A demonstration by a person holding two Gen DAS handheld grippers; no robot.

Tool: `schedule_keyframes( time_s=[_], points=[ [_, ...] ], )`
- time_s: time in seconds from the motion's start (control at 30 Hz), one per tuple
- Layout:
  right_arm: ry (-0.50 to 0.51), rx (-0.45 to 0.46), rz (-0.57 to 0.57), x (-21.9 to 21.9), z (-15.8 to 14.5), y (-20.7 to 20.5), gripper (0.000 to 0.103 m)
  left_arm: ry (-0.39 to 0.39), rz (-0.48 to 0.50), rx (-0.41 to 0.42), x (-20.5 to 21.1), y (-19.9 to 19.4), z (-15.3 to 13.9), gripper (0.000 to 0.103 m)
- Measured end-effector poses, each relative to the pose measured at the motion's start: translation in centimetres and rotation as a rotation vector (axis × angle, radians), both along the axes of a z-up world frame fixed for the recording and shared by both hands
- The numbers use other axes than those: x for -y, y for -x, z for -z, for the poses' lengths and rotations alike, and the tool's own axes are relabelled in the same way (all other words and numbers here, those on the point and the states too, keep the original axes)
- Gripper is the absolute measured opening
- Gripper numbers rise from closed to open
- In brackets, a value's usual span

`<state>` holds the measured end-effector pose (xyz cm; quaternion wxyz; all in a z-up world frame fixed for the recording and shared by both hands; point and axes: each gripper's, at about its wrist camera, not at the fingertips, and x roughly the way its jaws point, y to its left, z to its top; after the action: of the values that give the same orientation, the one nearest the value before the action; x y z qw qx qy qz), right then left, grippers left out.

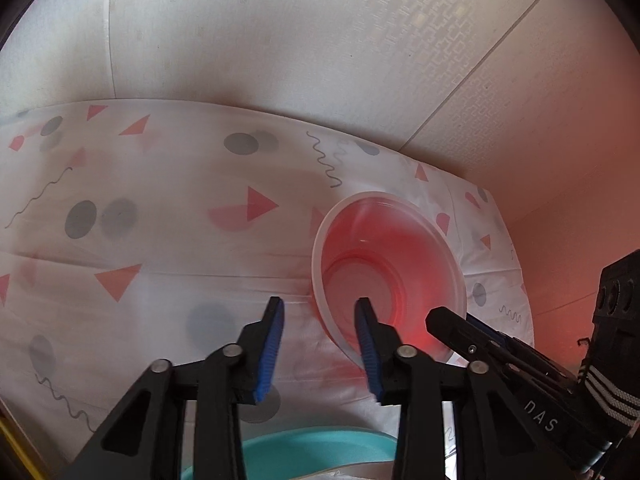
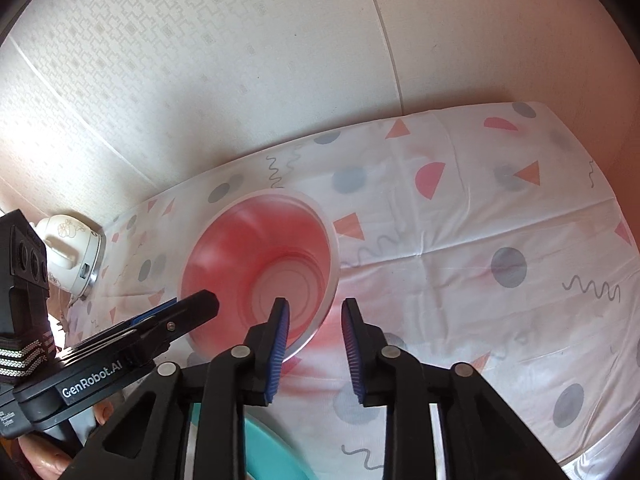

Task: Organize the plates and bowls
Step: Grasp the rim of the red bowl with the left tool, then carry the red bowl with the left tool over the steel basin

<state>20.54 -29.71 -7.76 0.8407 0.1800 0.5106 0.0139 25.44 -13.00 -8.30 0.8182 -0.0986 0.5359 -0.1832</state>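
A translucent red bowl (image 1: 384,264) with a pale rim stands on the patterned tablecloth; it also shows in the right wrist view (image 2: 260,264). My left gripper (image 1: 320,312) is open, its right finger over the bowl's near-left rim, its left finger outside. My right gripper (image 2: 314,312) is open, its left finger over the bowl's near-right rim, its right finger outside. Each gripper shows in the other's view: the right gripper (image 1: 436,316) at the bowl's right, the left gripper (image 2: 204,300) at the bowl's left. A teal plate (image 1: 316,452) lies at the near edge, also low in the right wrist view (image 2: 272,456).
The tablecloth (image 2: 480,240) covers the table up to a patterned wall (image 1: 280,40) behind. A white appliance with a floral print (image 2: 72,252) stands at the far left of the table in the right wrist view.
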Motion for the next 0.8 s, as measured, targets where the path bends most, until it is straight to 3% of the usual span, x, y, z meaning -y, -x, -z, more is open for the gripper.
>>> schedule_keyframes(
  time_s=[0.07,0.5,0.8],
  points=[
    [0.001,-0.001,-0.007,-0.5,0.3,0.2,0.019,-0.004,0.012,0.003,0.3,0.2,0.2,0.016],
    [-0.022,0.006,-0.039,-2.6,-0.1,1.1,0.019,-0.047,-0.019,0.048,-1.4,2.2,-1.2,0.016],
    [-0.029,0.047,-0.091,-5.4,-2.3,2.3,0.019,-0.082,-0.033,0.149,-3.9,5.3,-3.9,0.016]
  ],
)
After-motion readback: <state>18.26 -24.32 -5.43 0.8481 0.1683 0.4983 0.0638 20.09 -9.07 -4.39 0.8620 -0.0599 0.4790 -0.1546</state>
